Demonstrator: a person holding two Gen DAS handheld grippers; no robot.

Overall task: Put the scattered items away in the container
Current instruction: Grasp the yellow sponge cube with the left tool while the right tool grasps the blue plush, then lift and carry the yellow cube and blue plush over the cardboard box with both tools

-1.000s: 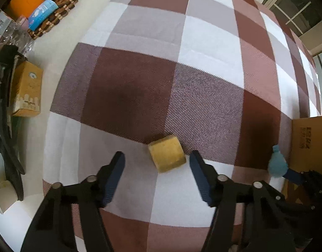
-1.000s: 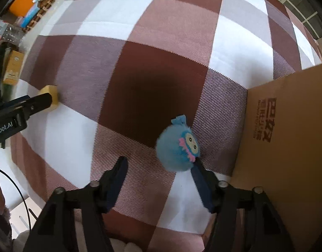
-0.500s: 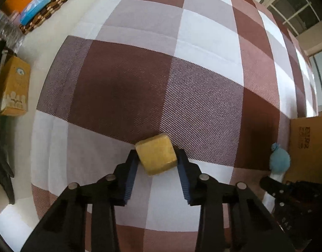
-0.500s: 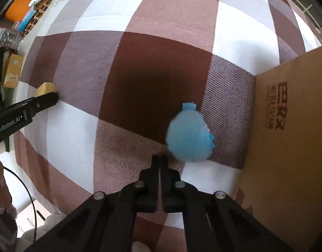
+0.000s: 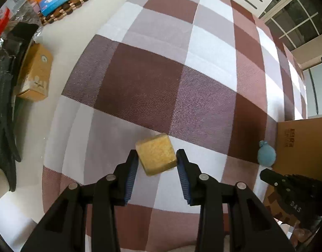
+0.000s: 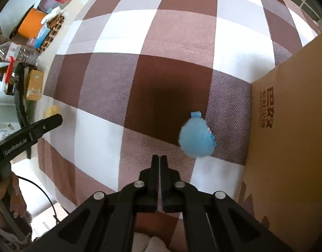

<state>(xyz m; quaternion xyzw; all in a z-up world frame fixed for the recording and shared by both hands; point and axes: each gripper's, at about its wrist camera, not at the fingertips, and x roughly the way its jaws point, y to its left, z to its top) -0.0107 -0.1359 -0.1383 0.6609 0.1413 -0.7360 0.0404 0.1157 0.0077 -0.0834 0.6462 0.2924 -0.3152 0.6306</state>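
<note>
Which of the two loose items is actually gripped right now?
The yellow sponge block, clamped in the left gripper. The blue plush toy lies free beside the cardboard box; the right gripper is shut on nothing.

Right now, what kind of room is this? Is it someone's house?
Probably a home, at a dining or living-room table. A checked tablecloth covers it, a window stands beyond, and household clutter sits along the edge: a beaded trivet, a water bottle, a small carton.
</note>
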